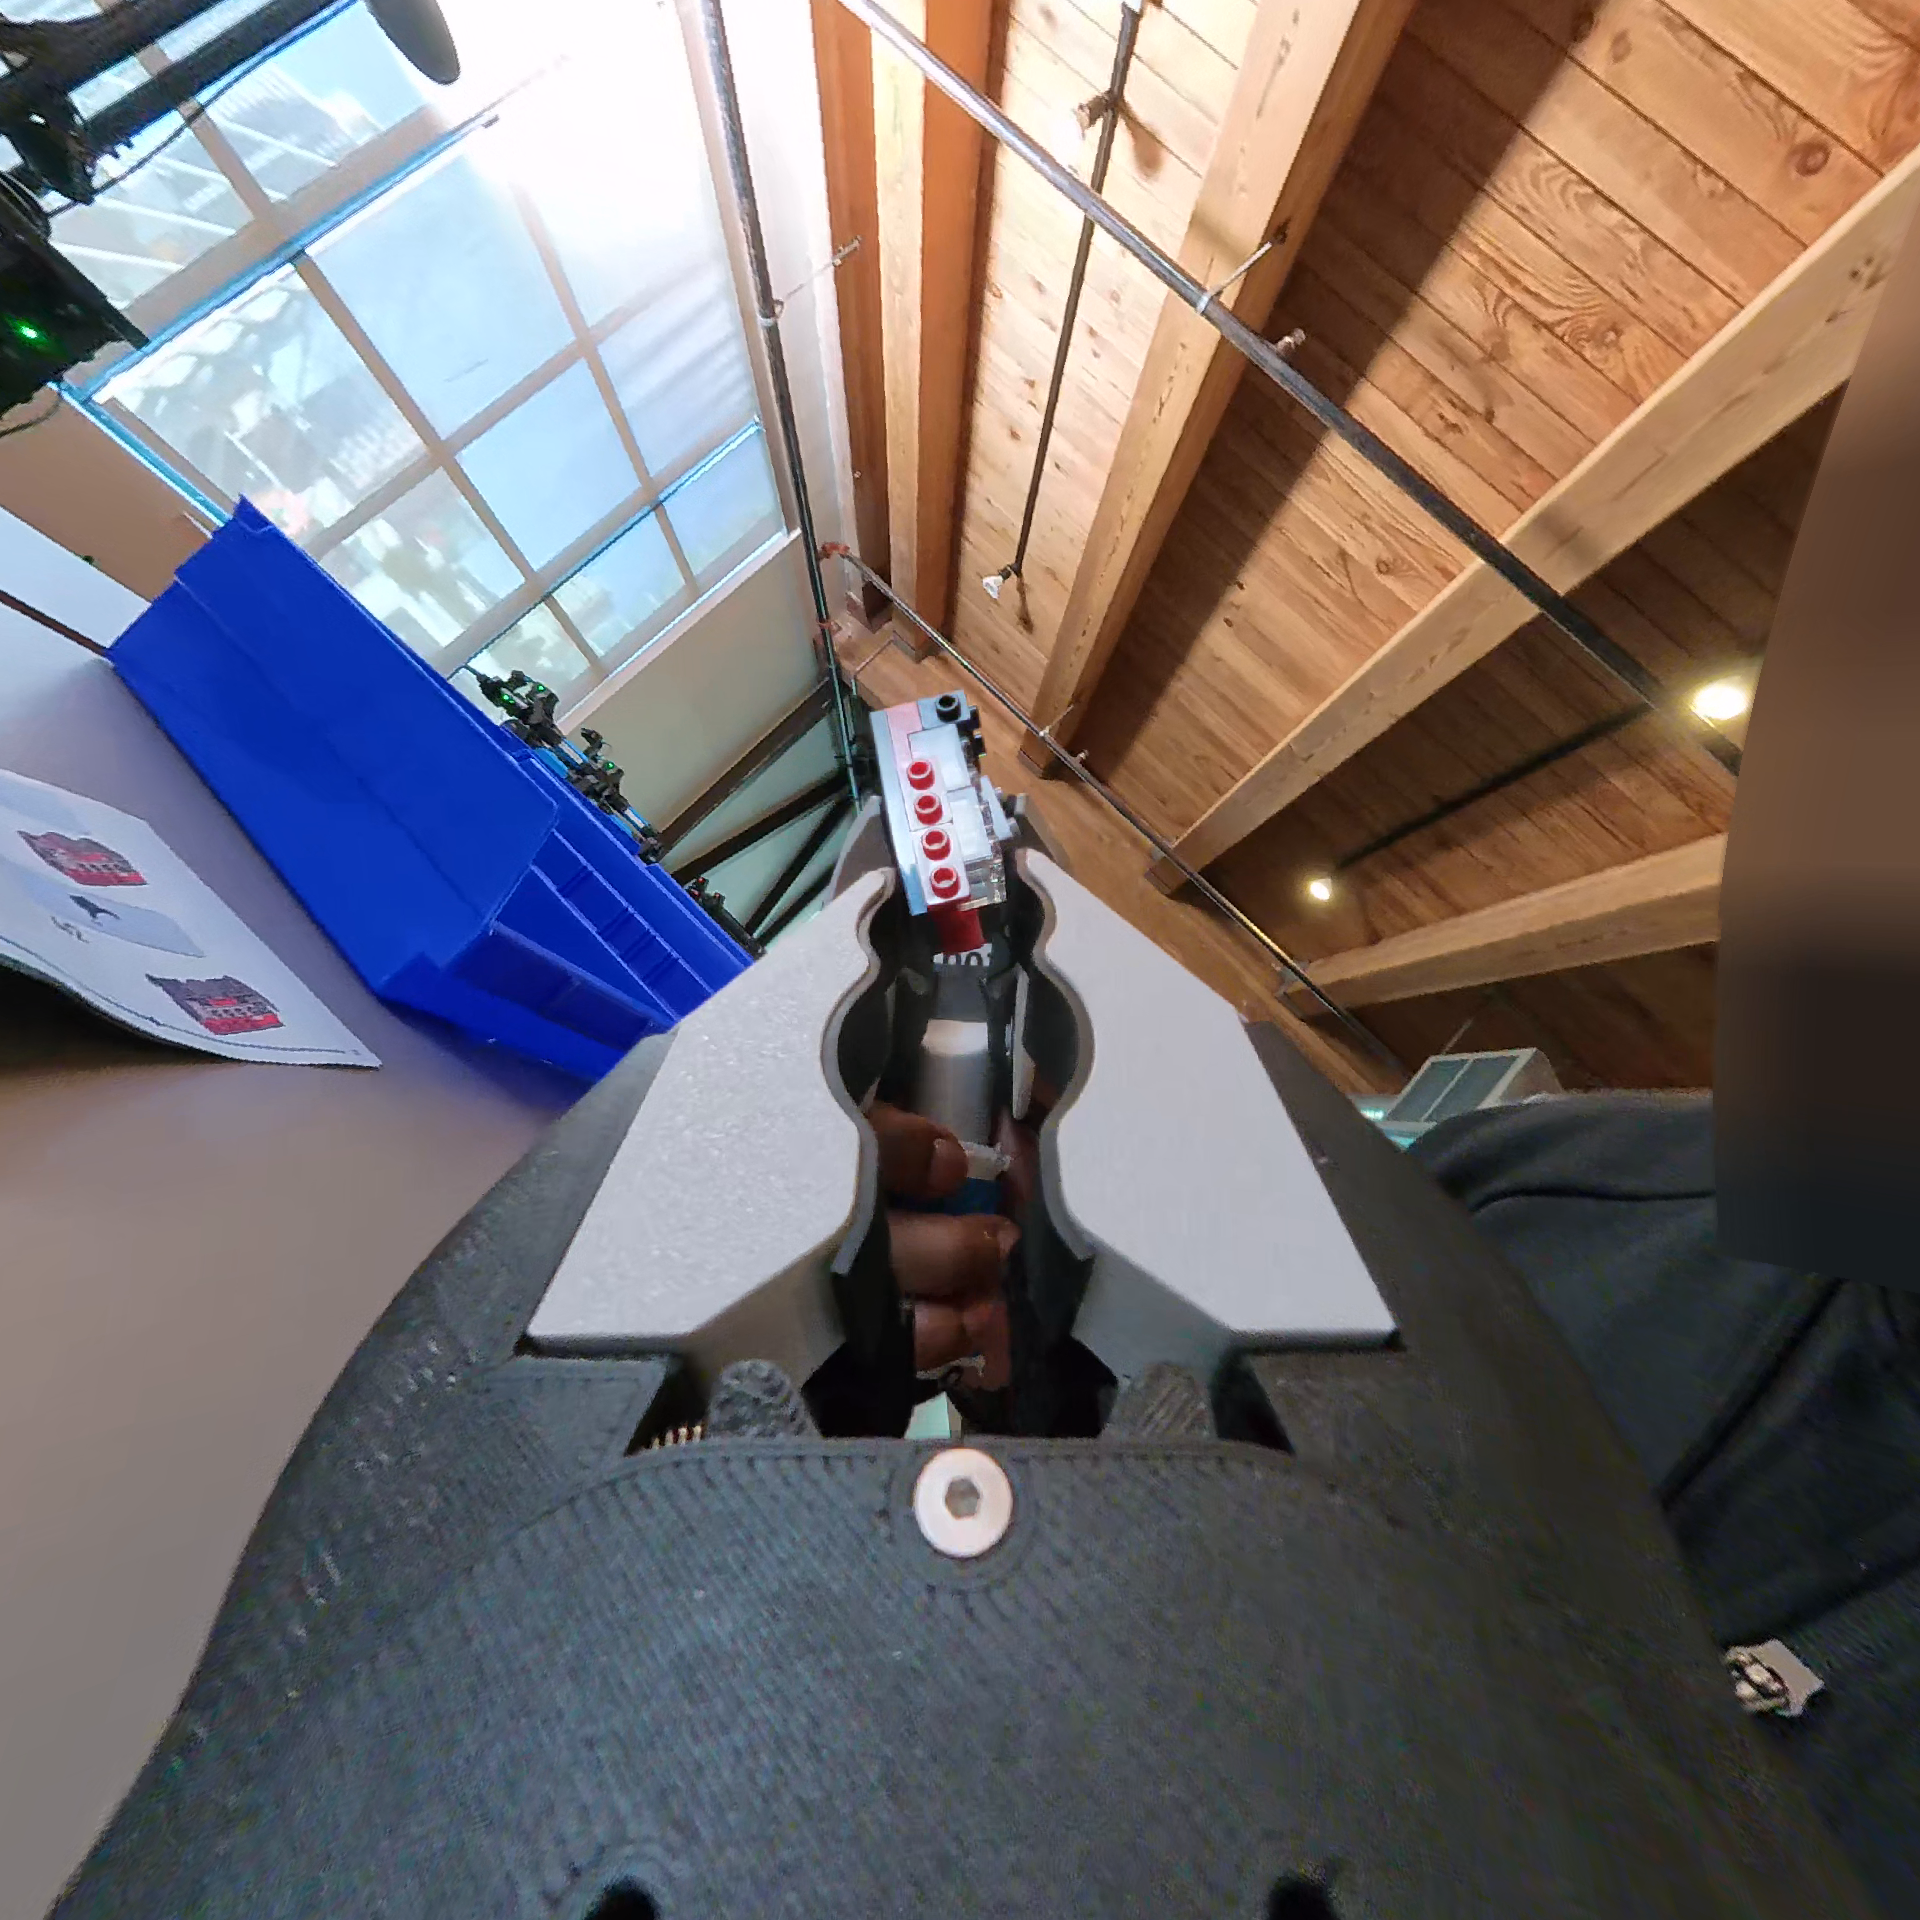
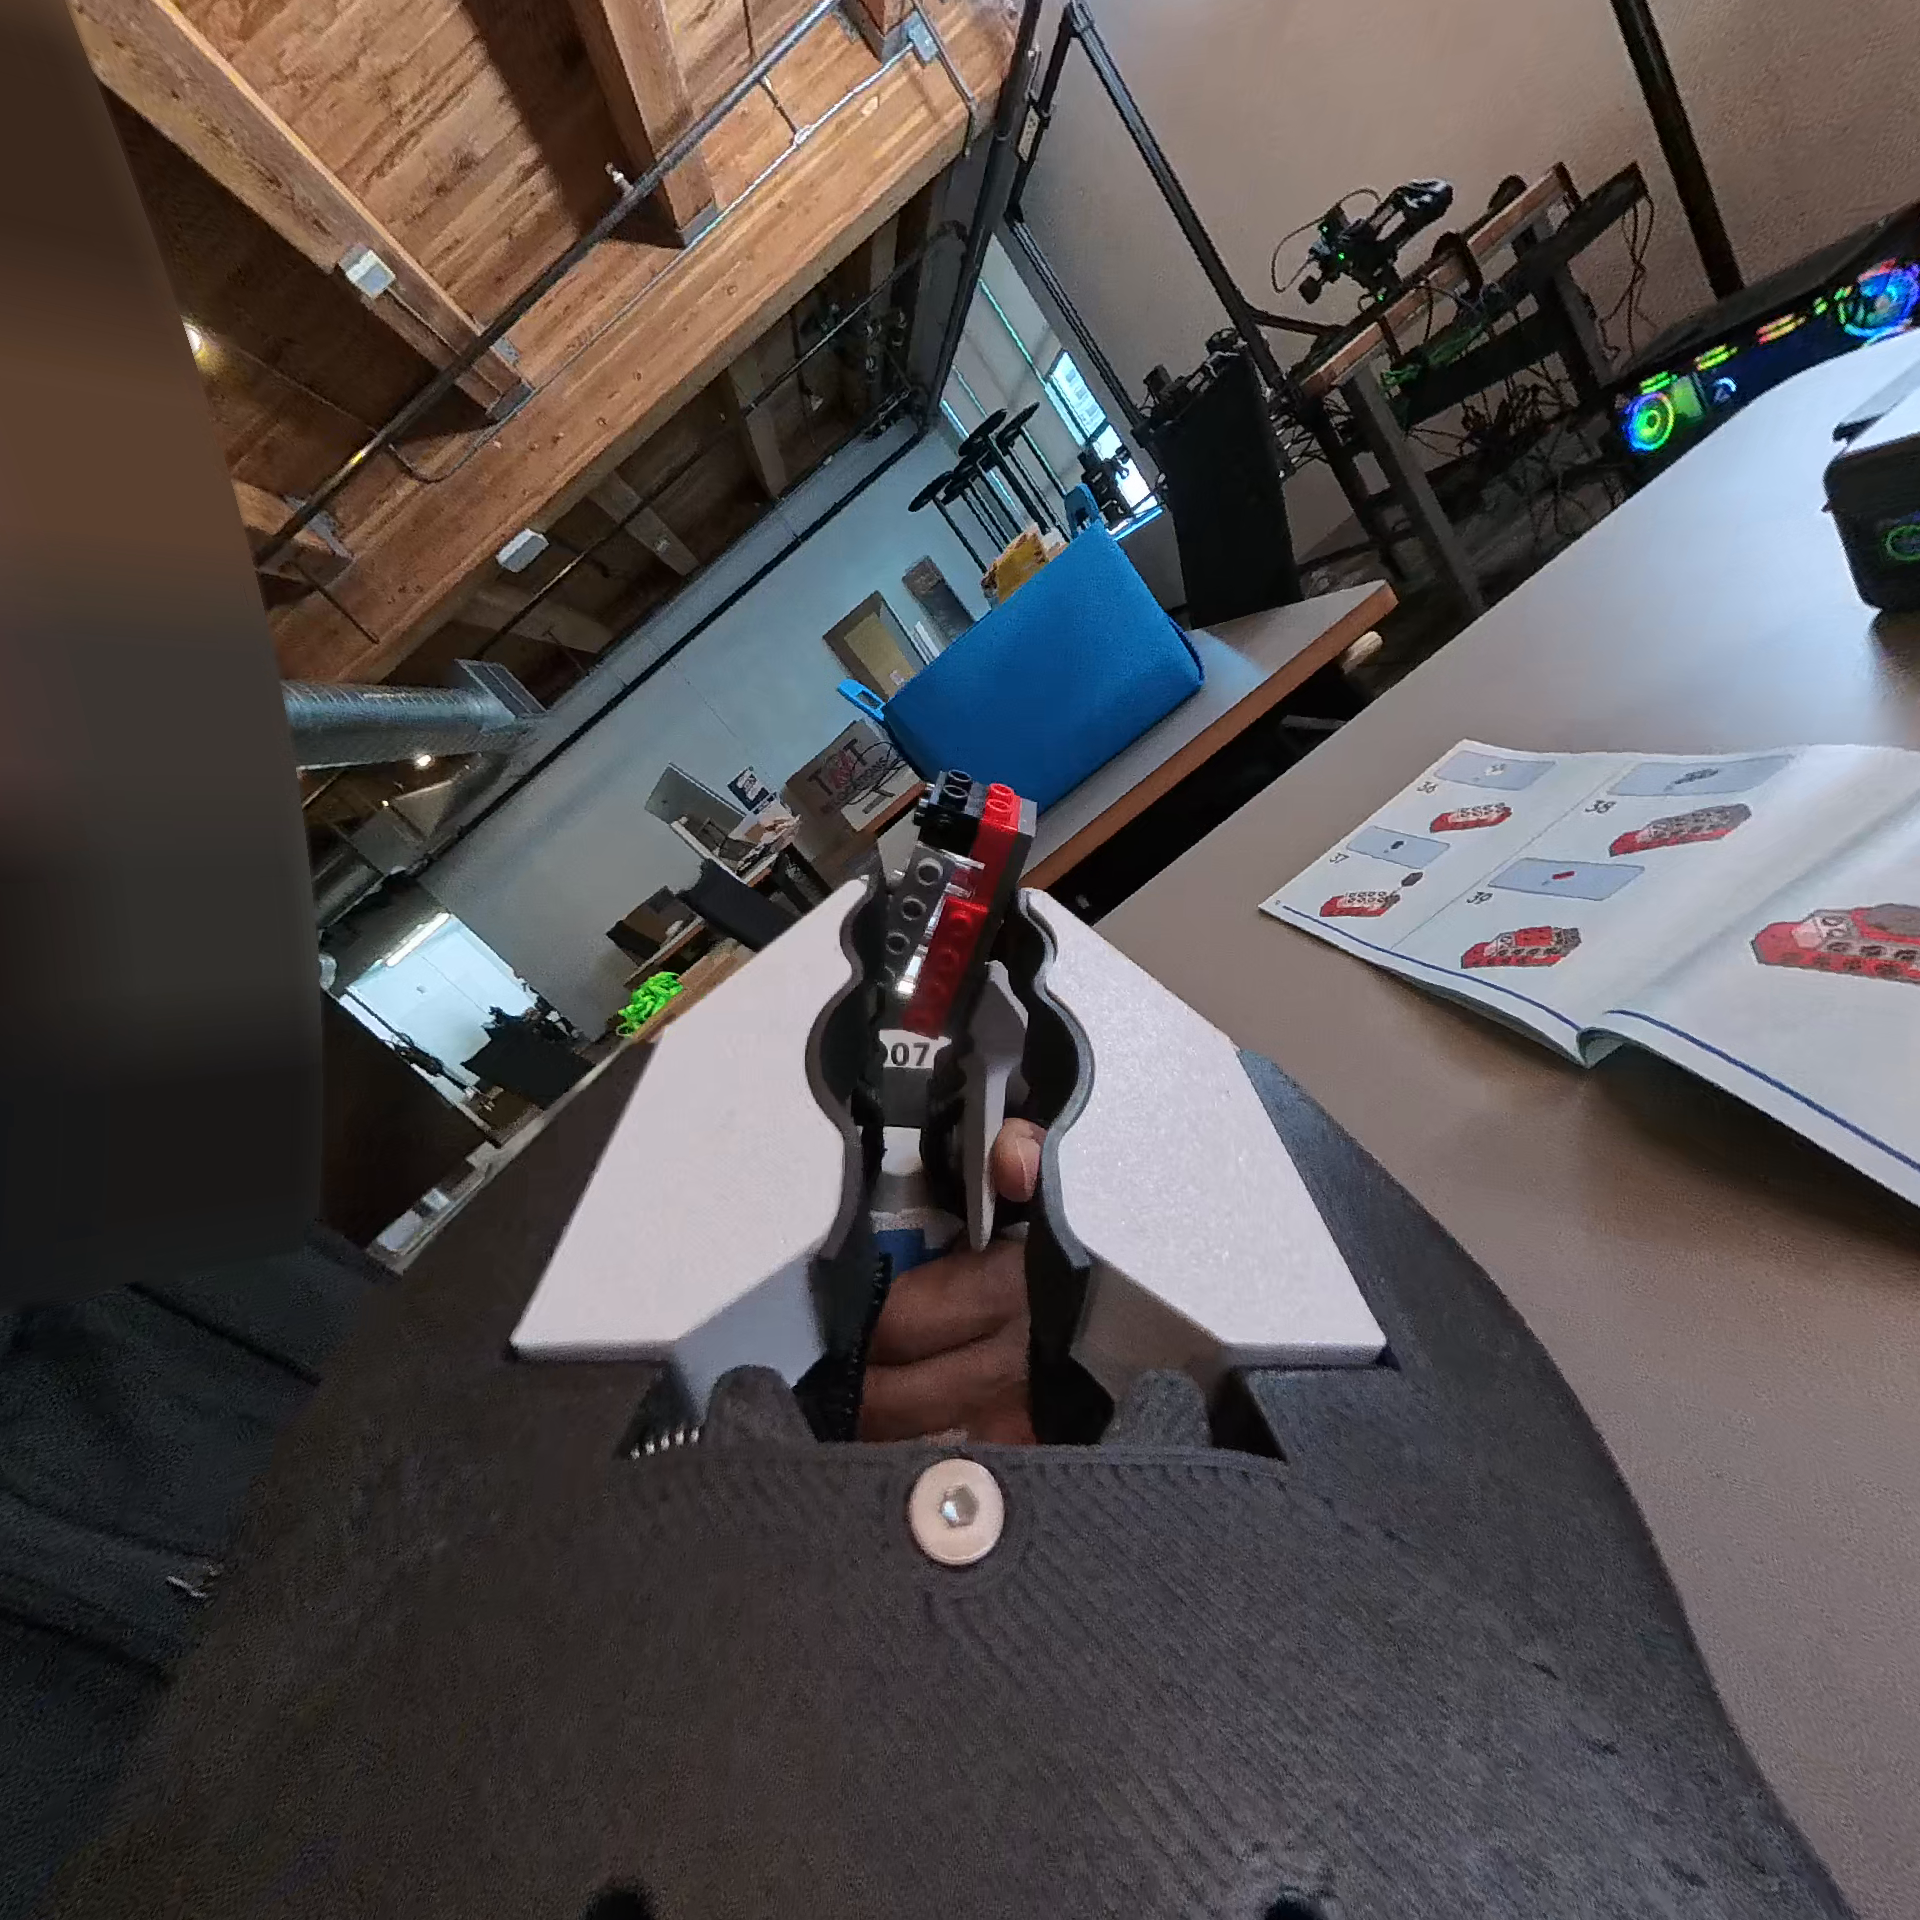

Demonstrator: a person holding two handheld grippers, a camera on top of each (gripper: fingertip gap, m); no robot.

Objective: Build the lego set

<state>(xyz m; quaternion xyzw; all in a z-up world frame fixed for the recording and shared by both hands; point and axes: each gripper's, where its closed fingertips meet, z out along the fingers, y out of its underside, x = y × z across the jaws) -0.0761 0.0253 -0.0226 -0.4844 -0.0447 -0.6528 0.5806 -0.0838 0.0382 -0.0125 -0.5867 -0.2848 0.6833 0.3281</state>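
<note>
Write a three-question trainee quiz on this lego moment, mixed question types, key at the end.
1. True or false: the lego assembly rests on the table.
2. The bin beside the instruction booklet is: A green, B blue, C yellow.
3. What pinches the assembly in the left wrist view?

Key
1. False; it is held up in the air.
2. B.
3. The left hand-held gripper, closed on it; the right hand-held gripper clamps it as well.

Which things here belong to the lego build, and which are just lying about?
Job: lego assembly clamped between both grippers, left gripper, right gripper, open instruction booklet.
Lying about: blue bins, blue bag, black case, lit computer.
</note>
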